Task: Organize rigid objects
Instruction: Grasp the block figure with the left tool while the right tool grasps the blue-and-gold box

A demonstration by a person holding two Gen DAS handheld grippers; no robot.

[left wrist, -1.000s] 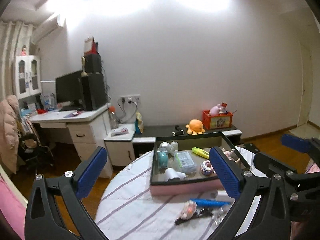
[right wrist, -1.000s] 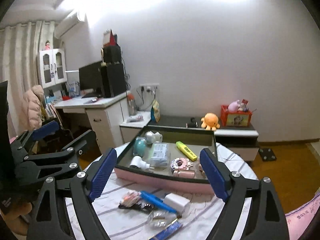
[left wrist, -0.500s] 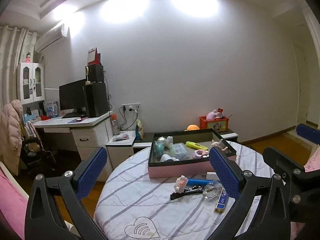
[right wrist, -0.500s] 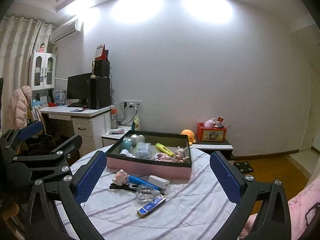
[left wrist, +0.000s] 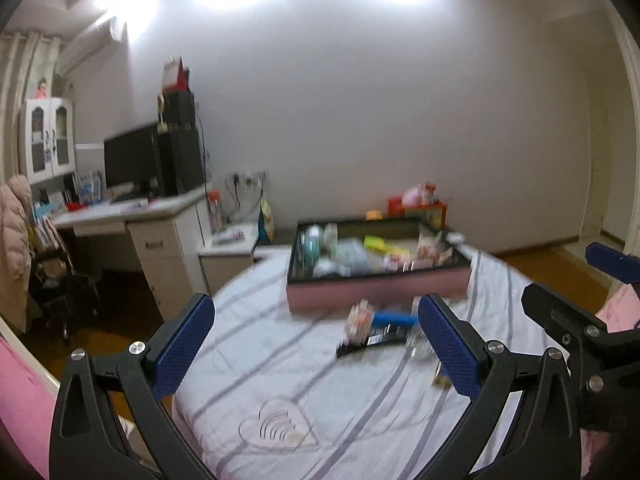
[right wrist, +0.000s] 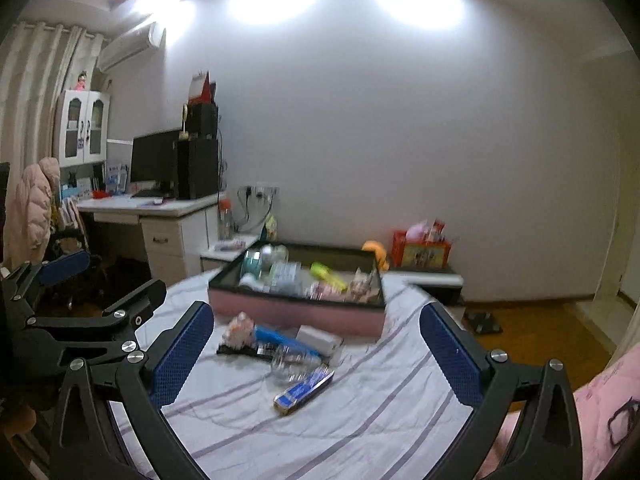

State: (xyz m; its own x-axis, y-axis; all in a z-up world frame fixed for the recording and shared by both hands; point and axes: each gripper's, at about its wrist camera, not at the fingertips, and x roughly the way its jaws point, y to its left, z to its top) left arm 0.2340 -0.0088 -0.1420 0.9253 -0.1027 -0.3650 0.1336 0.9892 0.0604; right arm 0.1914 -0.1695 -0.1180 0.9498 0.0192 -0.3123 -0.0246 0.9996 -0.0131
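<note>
From the left, my left gripper (left wrist: 316, 344) hangs over the near edge of the round table (left wrist: 256, 364), its jaws wide apart with nothing between them. Past it, the loose pile waits on the striped cloth: a small block toy (right wrist: 239, 328), a blue pen (right wrist: 280, 339) lying across a black strip, a white box (right wrist: 318, 338), a clear cup (right wrist: 289, 362) and a blue tube (right wrist: 304, 388) nearest me. Behind them stands the pink box (right wrist: 296, 314), already holding a teal jar, a yellow marker and other small things.

What worries me is how tightly these pieces sit. The cup touches or overlaps the pen and tube, so closing on one could drag or knock its neighbour, and the cup may roll toward the table's edge. The cloth is loose and could bunch under a finger. Both views are smeared too, so I could easily misjudge the reach.

Further right, my right gripper (right wrist: 316, 344) has just been opening and now stands at full spread, empty, touching nothing, well short of the pile.
</note>
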